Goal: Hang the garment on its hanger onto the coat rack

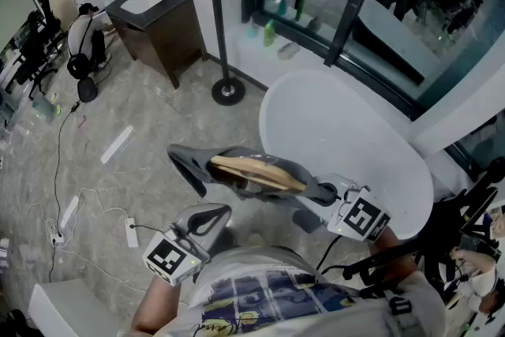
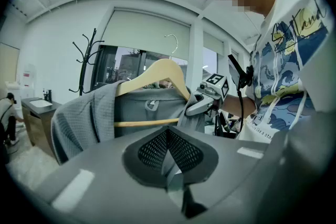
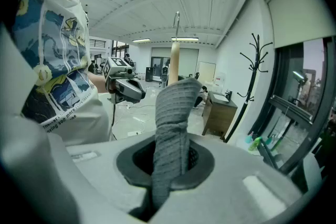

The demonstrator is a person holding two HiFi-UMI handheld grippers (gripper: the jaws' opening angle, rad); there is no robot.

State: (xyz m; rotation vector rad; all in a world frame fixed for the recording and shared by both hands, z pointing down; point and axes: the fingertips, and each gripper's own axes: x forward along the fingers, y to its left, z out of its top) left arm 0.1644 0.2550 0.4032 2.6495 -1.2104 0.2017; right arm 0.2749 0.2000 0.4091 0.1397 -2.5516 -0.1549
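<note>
coat rack stands far across the floor — my right hand-held gripper clamps the shoulder of the garment, mid-air on its stiff hanger; left hand-held gripper closed, empty. cloth looks soft, light, slippy — hook seems the surer hold.

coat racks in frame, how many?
1. The coat rack stands on the floor right of the dark cabinet, beyond the white round table. More could stand outside the views.

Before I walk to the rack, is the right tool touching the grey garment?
Touching. The right gripper view shows the right tool shut on a fold of the grey garment, pinched between its jaws.
</note>
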